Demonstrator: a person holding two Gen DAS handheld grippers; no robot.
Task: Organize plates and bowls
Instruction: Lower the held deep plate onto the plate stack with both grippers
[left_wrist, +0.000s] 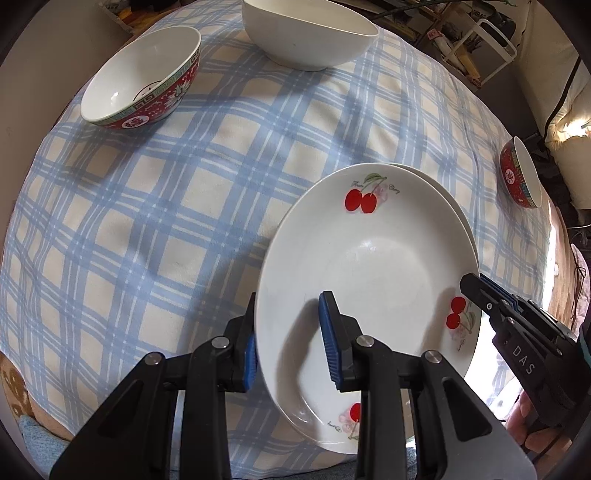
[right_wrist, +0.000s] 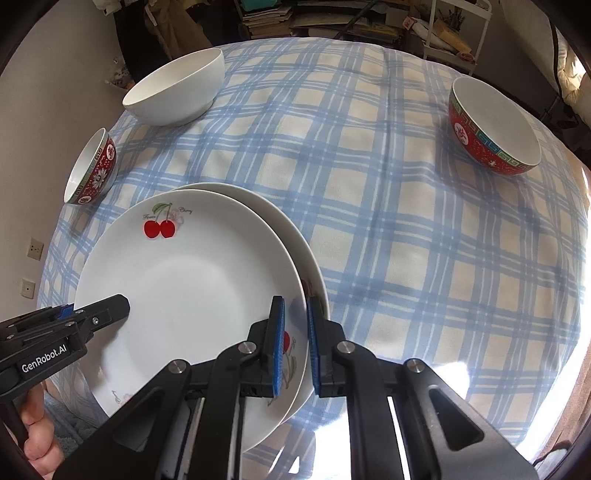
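Two white cherry plates lie stacked on the checked tablecloth, the top plate (left_wrist: 369, 266) (right_wrist: 192, 288) shifted off the lower one (left_wrist: 456, 205) (right_wrist: 295, 236). My left gripper (left_wrist: 290, 339) straddles the top plate's left rim, jaws set wide. It also shows in the right wrist view (right_wrist: 118, 306). My right gripper (right_wrist: 295, 343) is shut on the right rims of the plates and shows in the left wrist view (left_wrist: 476, 288). A plain white bowl (left_wrist: 310, 33) (right_wrist: 173, 92) and two red patterned bowls (left_wrist: 142, 79) (right_wrist: 493, 129) (left_wrist: 521, 173) (right_wrist: 90, 168) stand apart.
The round table (left_wrist: 184, 206) (right_wrist: 424, 221) has a blue and cream checked cloth. Its near edge runs just under both grippers. Shelves with clutter (right_wrist: 332, 18) and a white rack (left_wrist: 480, 48) stand behind the table.
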